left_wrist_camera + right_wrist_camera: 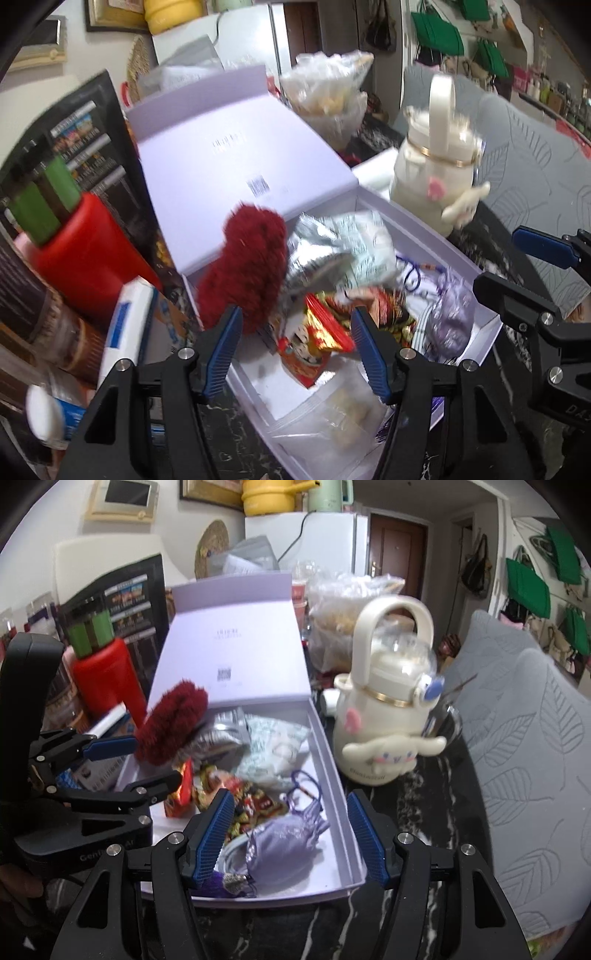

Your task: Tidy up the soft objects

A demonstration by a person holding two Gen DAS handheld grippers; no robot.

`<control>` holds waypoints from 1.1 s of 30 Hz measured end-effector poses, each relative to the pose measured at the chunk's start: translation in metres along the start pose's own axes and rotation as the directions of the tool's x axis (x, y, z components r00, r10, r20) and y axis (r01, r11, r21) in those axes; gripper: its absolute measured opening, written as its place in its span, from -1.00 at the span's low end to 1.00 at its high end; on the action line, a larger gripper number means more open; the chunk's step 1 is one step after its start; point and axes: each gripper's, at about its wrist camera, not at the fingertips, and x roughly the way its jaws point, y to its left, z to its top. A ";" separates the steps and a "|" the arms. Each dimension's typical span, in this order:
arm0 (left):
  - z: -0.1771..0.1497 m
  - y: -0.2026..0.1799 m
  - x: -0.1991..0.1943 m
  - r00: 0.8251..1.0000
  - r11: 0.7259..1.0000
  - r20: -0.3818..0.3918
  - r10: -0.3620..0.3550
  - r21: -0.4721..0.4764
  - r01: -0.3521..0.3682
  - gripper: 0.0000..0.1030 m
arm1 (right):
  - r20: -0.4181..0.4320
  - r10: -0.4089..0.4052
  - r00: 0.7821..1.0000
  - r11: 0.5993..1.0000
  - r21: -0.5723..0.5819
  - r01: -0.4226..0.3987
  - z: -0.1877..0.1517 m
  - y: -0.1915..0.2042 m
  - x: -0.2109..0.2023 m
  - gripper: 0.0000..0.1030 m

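A fluffy dark red soft object [242, 264] sits at the left side of an open lavender box [373, 205], just past my open, empty left gripper [295, 334]. In the right wrist view the red object [171, 722] lies beside the left gripper [147, 762], apart from its fingers. The box [334, 786] holds a lilac drawstring pouch [286, 843], silver and pale green packets [273, 744] and red snack wrappers [321, 328]. My right gripper [291, 830] is open and empty over the box's near end, above the pouch.
A cream kettle-shaped bottle [391, 701] stands right of the box on the black marble counter [413, 812]. A red canister [88, 251] and boxes crowd the left. A clear zip bag [332, 417] lies at the box's near end. A grey cushion [535, 760] lies right.
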 end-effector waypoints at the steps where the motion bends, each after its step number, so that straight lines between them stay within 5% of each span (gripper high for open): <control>1: 0.002 0.001 -0.006 1.000 1.000 0.013 0.007 0.000 -0.007 0.18 | 0.014 -0.005 1.000 1.000 -0.006 0.005 0.003 0.001 -0.006 0.25; 6: 0.008 0.007 -0.034 0.996 1.000 0.083 0.020 -0.015 -0.019 0.55 | 0.061 -0.031 0.998 0.999 -0.022 0.032 0.014 0.009 -0.029 0.28; 15: 0.011 0.019 -0.089 0.981 0.998 0.182 0.060 -0.037 -0.054 0.67 | 0.135 -0.060 0.989 0.998 -0.023 0.064 0.024 0.018 -0.072 0.47; 17: 0.008 0.021 -0.100 0.977 0.997 0.205 0.065 -0.044 -0.057 0.95 | 0.158 -0.075 0.984 0.997 -0.018 0.079 0.024 0.020 -0.082 0.62; 33: -0.047 0.029 -0.183 0.954 0.998 0.299 0.033 -0.062 -0.015 0.97 | 0.218 -0.110 0.970 0.994 0.032 0.105 -0.014 0.048 -0.157 0.83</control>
